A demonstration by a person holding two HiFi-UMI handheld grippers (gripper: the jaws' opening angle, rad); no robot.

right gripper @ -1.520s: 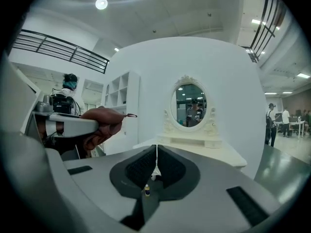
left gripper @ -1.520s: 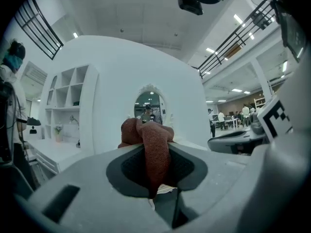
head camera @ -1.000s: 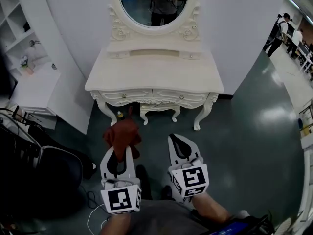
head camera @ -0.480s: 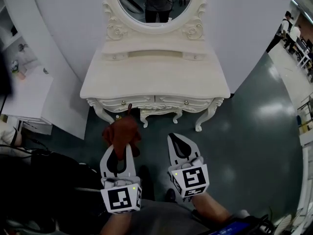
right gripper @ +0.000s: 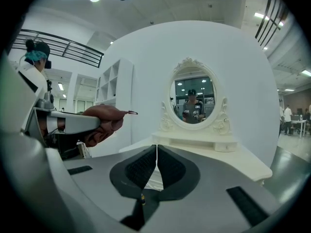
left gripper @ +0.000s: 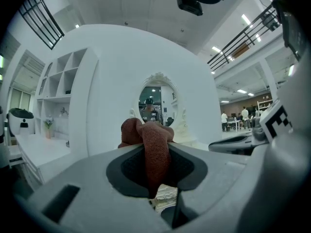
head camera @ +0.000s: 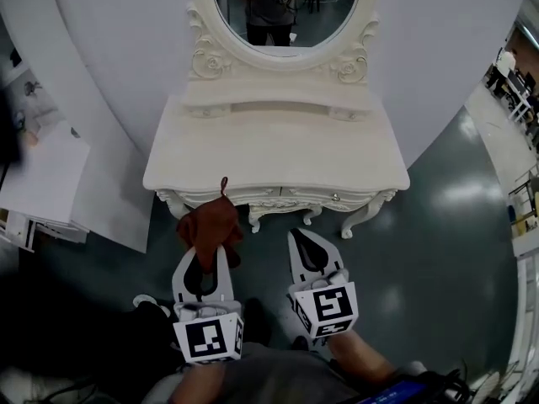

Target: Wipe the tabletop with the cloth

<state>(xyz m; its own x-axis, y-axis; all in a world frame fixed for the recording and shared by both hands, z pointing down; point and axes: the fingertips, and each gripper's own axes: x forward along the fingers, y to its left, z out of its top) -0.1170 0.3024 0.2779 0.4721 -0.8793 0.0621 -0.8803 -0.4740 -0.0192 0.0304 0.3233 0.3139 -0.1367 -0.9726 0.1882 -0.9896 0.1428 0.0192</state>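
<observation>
I am holding both tools out in front of me, side by side over the dark floor (head camera: 438,251), both pointing toward the white counter (head camera: 278,162). My forearms are coming in from the bottom of the head view, and the marker cubes (head camera: 208,341) are sitting near my wrists, each showing a black-and-white square pattern. My left tool (head camera: 217,251) is pinching the cloth (head camera: 210,225). Its jaws are closing on a reddish-brown fold that is running down between the dark pads. The rest of the cloth is bunching up beyond the tips, with a thin loop sticking up from the top. The cloth is hanging in the air in front of the counter's front edge, apart from the top. My right tool (head camera: 297,238) is riding level with the left one and just beside it. Its jaws are pressing together with nothing between them. An oval mirror (head camera: 282,7) in a carved frame is standing at the back of the counter and is reflecting a person holding two tools. White shelves (left gripper: 58,76) are standing off to the left, with a few small things in their compartments that I cannot make out.
</observation>
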